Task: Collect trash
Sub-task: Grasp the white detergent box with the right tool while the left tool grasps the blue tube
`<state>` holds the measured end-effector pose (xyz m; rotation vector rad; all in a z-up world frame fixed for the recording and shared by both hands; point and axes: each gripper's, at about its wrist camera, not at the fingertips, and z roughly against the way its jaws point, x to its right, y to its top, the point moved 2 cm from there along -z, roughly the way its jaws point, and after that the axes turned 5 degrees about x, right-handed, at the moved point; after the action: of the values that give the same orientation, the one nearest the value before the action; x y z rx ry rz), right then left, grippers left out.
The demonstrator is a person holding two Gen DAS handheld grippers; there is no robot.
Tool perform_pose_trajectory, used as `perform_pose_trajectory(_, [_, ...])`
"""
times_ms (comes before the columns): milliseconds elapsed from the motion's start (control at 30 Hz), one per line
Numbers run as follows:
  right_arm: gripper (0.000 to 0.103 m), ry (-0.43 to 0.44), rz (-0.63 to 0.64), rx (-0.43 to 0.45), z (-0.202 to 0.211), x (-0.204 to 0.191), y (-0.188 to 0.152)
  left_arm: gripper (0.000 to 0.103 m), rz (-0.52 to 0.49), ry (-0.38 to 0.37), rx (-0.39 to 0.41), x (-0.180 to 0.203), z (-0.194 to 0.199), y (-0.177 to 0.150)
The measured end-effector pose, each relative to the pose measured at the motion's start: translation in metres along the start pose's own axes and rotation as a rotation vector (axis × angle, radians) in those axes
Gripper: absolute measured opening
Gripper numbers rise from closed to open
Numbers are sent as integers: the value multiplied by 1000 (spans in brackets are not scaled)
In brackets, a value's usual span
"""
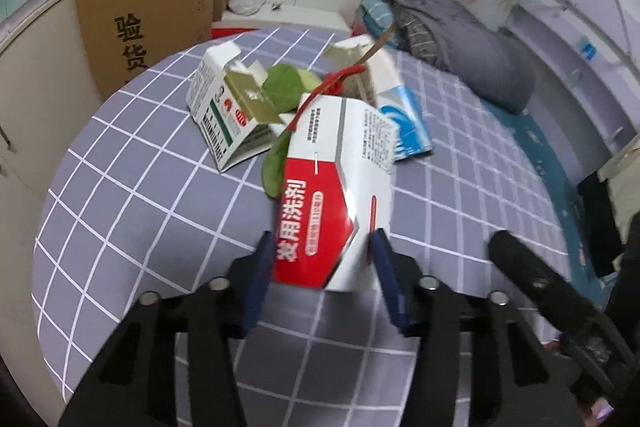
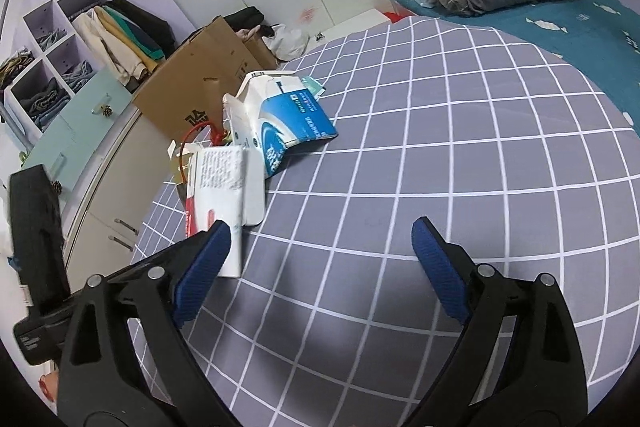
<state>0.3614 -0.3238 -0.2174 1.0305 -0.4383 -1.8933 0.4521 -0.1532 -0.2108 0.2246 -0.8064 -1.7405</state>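
Left wrist: left claw (image 1: pixel 320 251) clamps red-white carton (image 1: pixel 332 195); right claw (image 2: pixel 320 247) wide apart, nothing held.

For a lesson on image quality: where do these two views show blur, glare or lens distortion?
Left wrist view: glare streaks the red and white box, its far end is smeared by motion blur. Right wrist view: sharper; the grid cloth bulges from fisheye distortion, and soft shadows fall ahead of the right tool.

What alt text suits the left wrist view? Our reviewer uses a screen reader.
The left gripper clamps a red-and-white carton on a grey checked cloth. Behind lie more opened cartons, green leaves and a red string.
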Motion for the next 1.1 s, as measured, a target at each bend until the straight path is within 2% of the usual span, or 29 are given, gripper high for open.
perform_pose_trajectory(33, [90,3,3,0,0,-2,0,24,-4,-15,21,0,6,0])
perform_pose_trajectory(100, [90,5,6,0,0,-6,-1,0,-6,-35,29,-1,15,-1])
perform_pose_trajectory(267, [90,11,17,-1,-2,-17,-1,0,-4,-34,7,-6,15,-4])
perform_pose_trajectory(300, [90,11,22,2,-1,-19,-2,3,7,-28,3,-8,14,-4])
perform_pose_trajectory(333, [90,6,29,9,0,-21,-2,16,27,-32,-4,-11,13,-6])
perform_pose_trajectory(367, [90,1,31,19,1,-22,-2,31,56,-45,-13,-13,10,-7])
perform_pose_trajectory(400, [90,-7,33,34,3,-21,-2,65,70,-42,-12,-15,9,-8])
perform_pose_trajectory(433, [90,-14,32,44,5,-19,-1,71,78,-36,4,-13,10,-10])
perform_pose_trajectory(467, [90,-20,29,51,6,-18,-1,71,68,-30,22,-8,10,-11])
perform_pose_trajectory(633, [90,-44,-24,82,14,9,6,73,34,-13,1,17,-2,-9])
perform_pose_trajectory(700, [90,-49,-34,87,16,17,10,77,13,9,-10,29,-8,-8])
perform_pose_trajectory(800, [90,-52,-45,84,16,29,16,77,-7,83,-27,45,-22,-4])
perform_pose_trajectory(867, [91,-48,-51,73,14,36,17,77,-3,103,-48,49,-28,-2])
perform_pose_trajectory(933, [91,-45,-53,57,12,40,17,71,2,121,-59,52,-34,-1])
perform_pose_trajectory(1100, [91,-23,-48,27,9,43,14,69,-6,134,-26,50,-28,-1])
